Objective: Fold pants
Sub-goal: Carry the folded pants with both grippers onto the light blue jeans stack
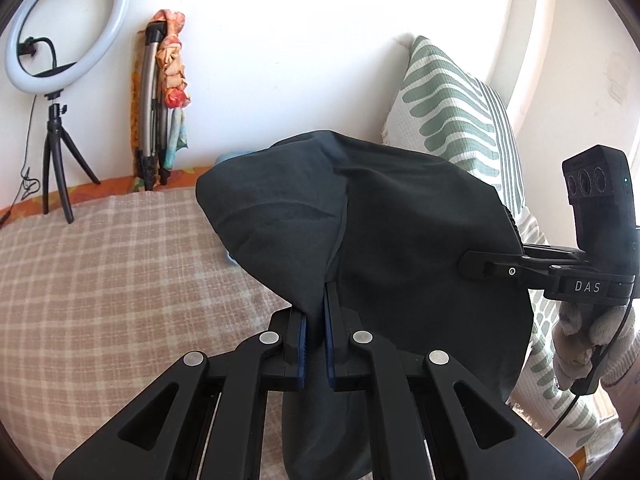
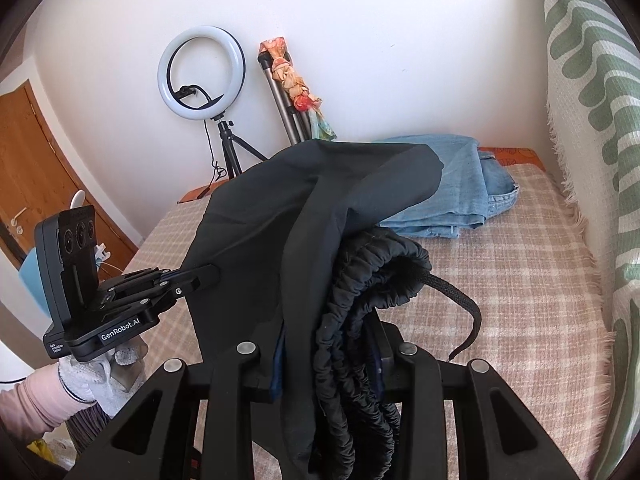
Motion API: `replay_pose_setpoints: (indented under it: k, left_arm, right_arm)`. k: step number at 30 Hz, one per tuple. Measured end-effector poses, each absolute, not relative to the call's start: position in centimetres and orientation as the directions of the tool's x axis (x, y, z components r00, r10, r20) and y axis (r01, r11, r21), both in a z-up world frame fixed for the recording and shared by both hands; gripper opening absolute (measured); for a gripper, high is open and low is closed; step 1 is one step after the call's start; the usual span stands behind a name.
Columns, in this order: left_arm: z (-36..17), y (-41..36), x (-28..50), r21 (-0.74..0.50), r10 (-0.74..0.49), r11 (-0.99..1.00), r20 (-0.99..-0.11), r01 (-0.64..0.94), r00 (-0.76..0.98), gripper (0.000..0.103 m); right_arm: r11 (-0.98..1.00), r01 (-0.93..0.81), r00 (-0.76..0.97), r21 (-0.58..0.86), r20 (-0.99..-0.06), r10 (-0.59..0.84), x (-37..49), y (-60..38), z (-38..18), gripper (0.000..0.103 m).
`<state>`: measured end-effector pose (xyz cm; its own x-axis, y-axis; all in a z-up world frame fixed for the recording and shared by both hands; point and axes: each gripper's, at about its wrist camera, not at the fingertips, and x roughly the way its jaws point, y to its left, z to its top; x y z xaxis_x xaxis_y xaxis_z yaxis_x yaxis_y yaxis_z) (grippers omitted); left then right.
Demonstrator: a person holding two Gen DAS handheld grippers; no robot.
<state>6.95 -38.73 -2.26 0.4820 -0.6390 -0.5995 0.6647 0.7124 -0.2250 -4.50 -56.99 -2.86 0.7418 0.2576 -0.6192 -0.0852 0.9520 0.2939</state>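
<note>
Pants [image 1: 400, 220] hang between grippers: left gripper [image 1: 316, 320] pinches fabric, right gripper [image 2: 332, 356] clamps waistband.

Left wrist view: mounted just behind the left gripper [image 1: 316, 344], faced forward and downward along its fingers, very close to the dark pants [image 1: 400, 220], toward the white wall [image 1: 300, 40]. Right wrist view: set likewise behind the right gripper [image 2: 332, 360], angled down across the checked bed cover [image 2: 520, 280]. Shared by both: the pants, bed cover, wall, ring light [image 1: 66, 26] and patterned pillow [image 1: 452, 108]. Each gripper visible from the other's camera.
</note>
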Motion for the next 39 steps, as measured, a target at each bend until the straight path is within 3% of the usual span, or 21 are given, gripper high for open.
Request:
replay_pose_setpoints:
  k: [20, 33, 39]
  left_arm:
    - [3.7, -43.8, 20.1, -0.260, -0.680, 0.717, -0.463, 0.646, 0.569, 0.005]
    - [-0.5, -47.6, 27.5, -0.195, -0.613, 0.764, -0.513, 0.614, 0.600, 0.003]
    - [-2.4, -47.8, 28.6, -0.162, -0.573, 0.783, -0.562, 0.601, 0.597, 0.003]
  right_arm:
    - [0.970, -0.092, 0.819, 0.227, -0.536, 0.203, 8.8, -63.4, 4.1, 0.032]
    - [0.970, -0.036, 0.759, 0.242, -0.624, 0.184, 19.8, -67.9, -2.1, 0.032]
    - [0.961, 0.055, 0.686, 0.272, -0.709, 0.161, 22.3, -71.4, -5.7, 0.034]
